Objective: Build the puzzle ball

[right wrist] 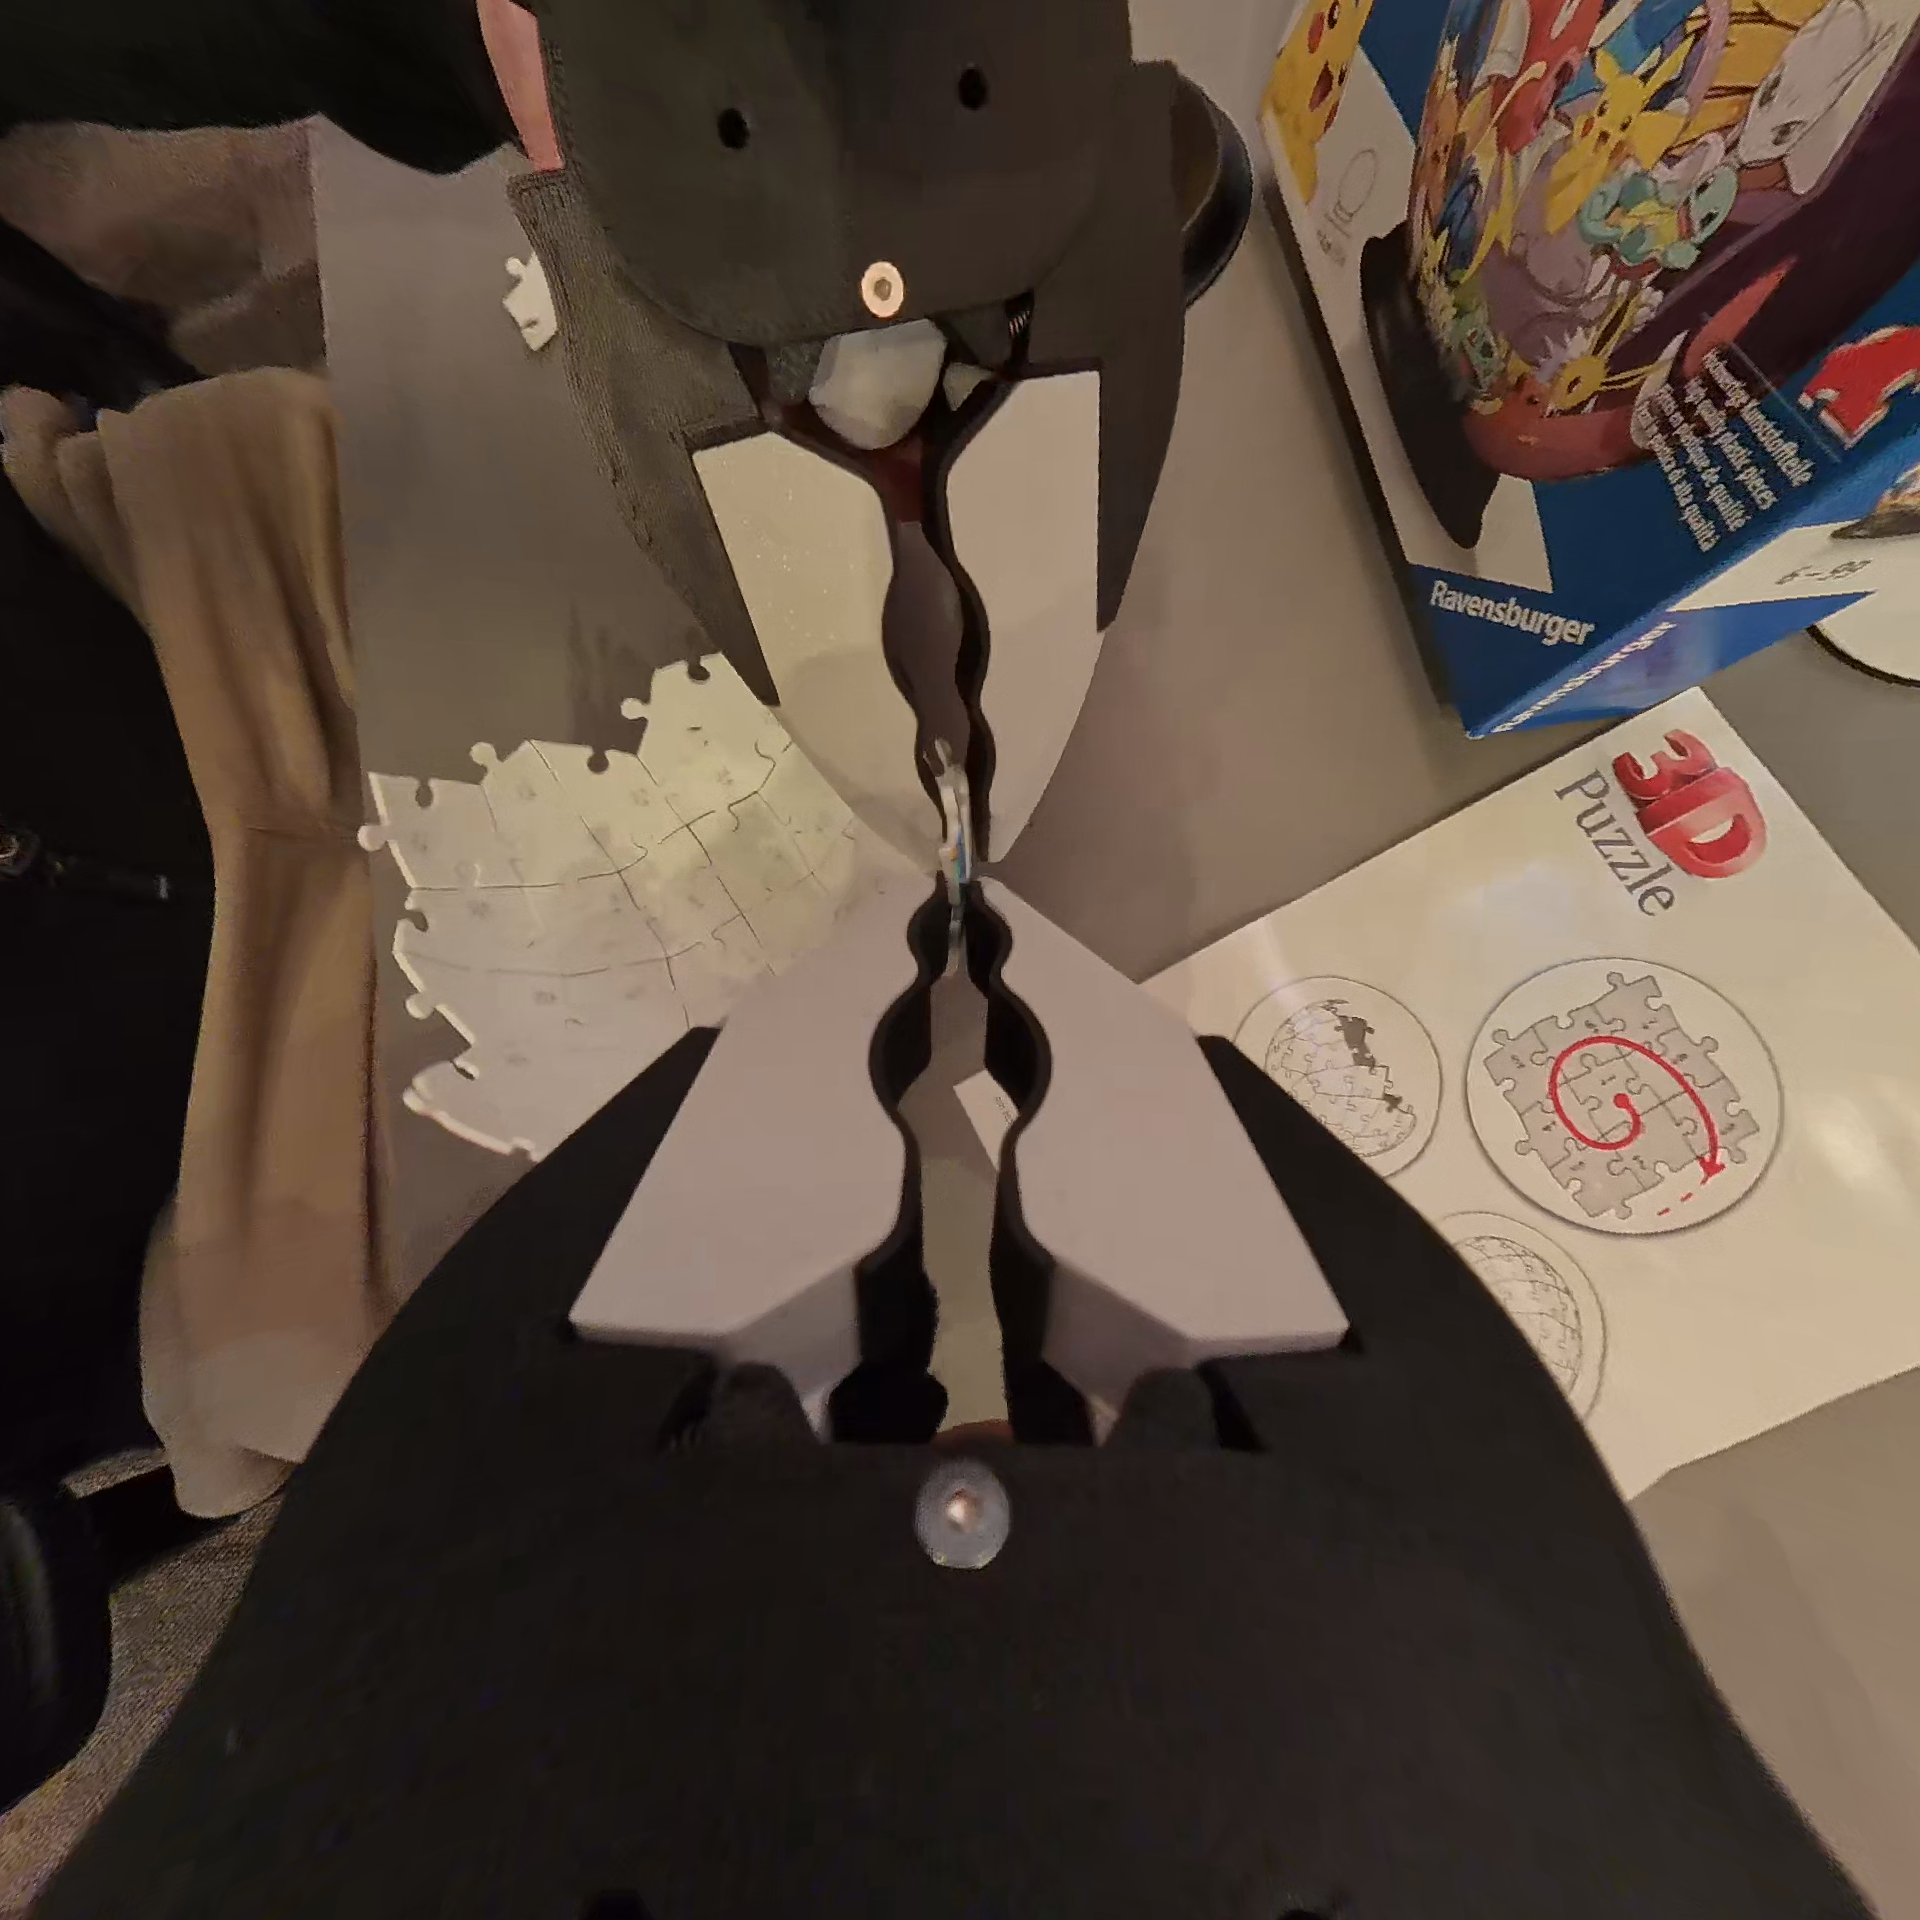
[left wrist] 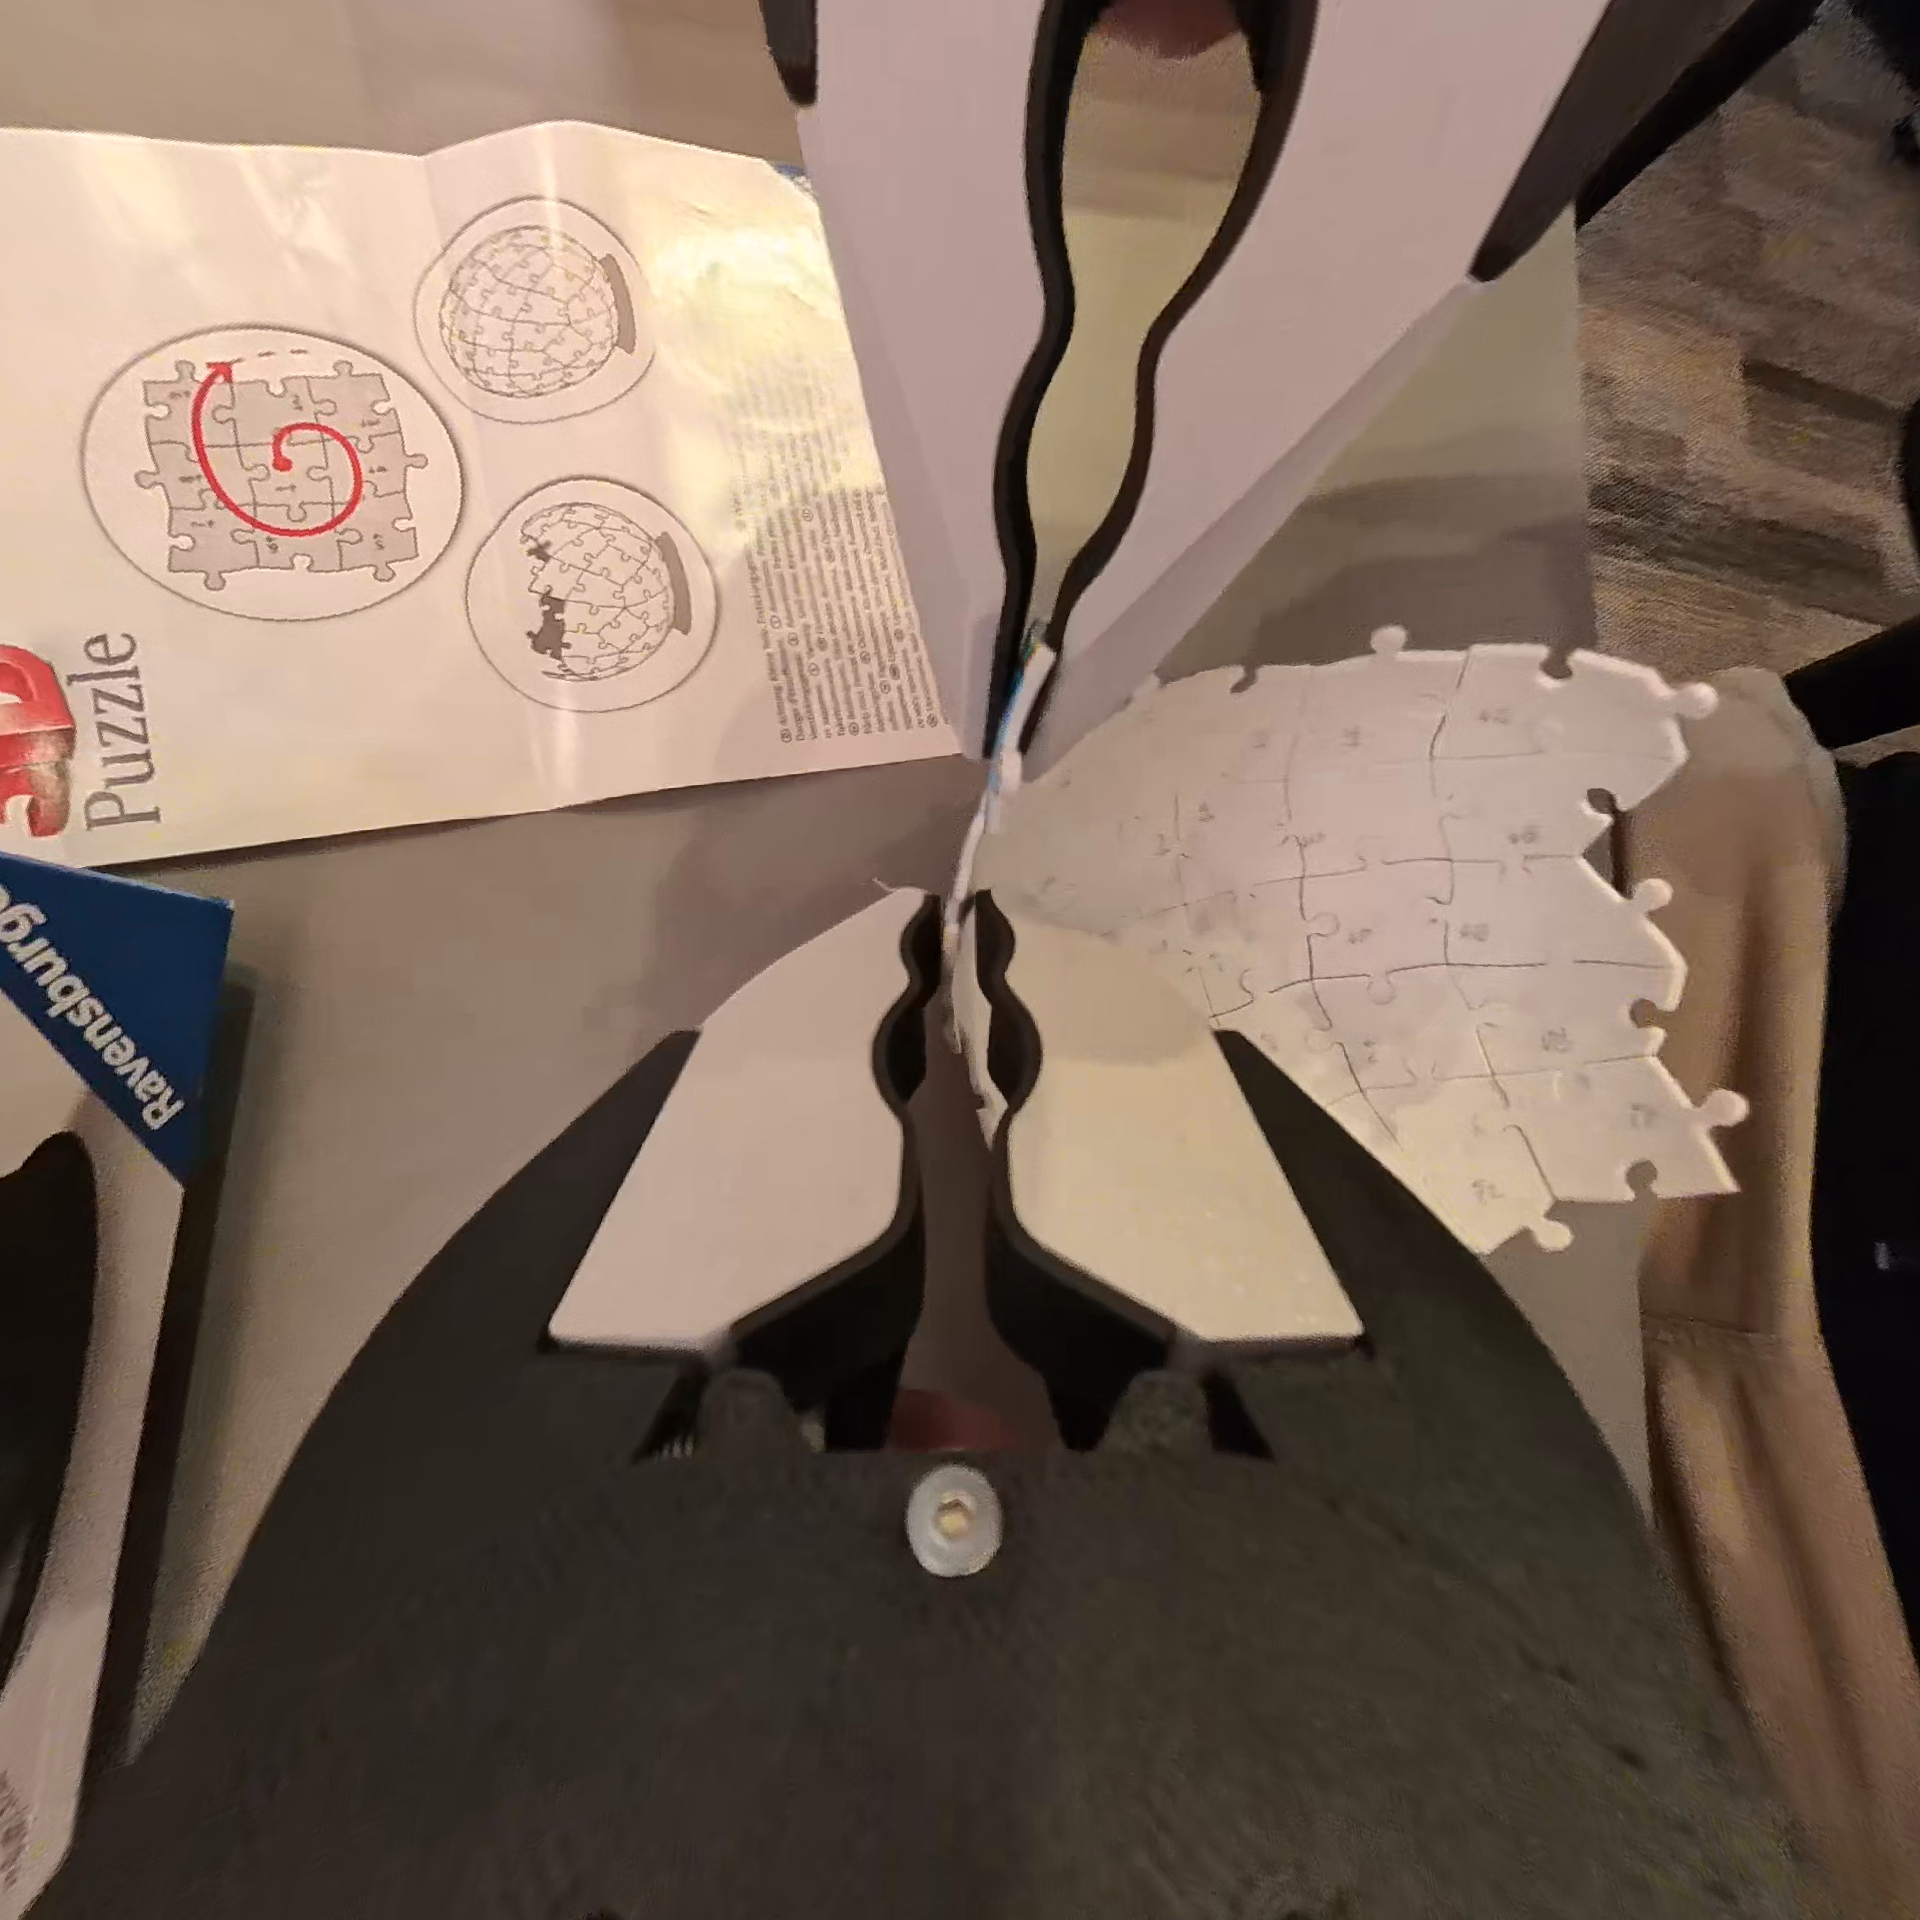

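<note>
two grippers meet tip to tip: the left gripper [left wrist: 954, 935] is clamped on the shell [left wrist: 1403, 935] rim, the right gripper [right wrist: 961, 925] on a piece [right wrist: 958, 821]; tabs should be aligned before pressing.

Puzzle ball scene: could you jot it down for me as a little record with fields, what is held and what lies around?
left gripper: shut on shell's edge
right gripper: shut on piece, edge-on, at shell's rim
shell: curved, partly built, white numbered inside showing
leaflet: unfolded on table
box: blue, beyond leaflet
loose piece: white, on table by left gripper
</note>
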A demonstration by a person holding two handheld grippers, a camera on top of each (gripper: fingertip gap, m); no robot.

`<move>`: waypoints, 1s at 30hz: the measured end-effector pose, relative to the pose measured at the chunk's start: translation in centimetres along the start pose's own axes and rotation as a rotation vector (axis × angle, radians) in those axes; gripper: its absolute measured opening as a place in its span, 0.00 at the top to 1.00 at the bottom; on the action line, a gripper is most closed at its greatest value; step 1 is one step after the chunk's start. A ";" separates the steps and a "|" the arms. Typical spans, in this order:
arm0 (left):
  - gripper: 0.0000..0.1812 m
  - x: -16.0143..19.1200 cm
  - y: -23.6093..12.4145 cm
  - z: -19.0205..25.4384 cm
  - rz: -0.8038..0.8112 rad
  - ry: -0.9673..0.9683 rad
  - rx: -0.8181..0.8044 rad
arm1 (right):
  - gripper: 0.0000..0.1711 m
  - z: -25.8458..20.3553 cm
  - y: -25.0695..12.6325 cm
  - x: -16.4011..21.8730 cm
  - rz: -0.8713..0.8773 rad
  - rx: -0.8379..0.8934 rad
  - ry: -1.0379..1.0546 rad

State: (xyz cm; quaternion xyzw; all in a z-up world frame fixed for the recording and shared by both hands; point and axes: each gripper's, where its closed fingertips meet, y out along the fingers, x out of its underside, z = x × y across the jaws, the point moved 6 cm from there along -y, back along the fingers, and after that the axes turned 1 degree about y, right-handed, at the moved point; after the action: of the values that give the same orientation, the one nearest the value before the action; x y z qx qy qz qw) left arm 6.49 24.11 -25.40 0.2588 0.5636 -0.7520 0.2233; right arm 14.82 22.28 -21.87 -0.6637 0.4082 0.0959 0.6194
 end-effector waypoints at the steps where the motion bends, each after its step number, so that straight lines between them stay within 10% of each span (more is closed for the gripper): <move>1: 0.97 0.0 0.1 0.0 0.002 -0.009 0.013 | 1.00 0.0 0.1 0.0 -0.013 -0.007 0.000; 30: 0.98 -0.7 1.7 -1.2 -0.153 -0.082 0.132 | 1.00 1.4 1.0 1.8 -0.114 0.015 0.160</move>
State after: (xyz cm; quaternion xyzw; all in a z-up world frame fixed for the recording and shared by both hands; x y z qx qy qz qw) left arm 8.29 24.83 -26.44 0.1980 0.5215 -0.8122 0.1706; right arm 15.82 22.84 -24.03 -0.6867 0.4188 0.0043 0.5942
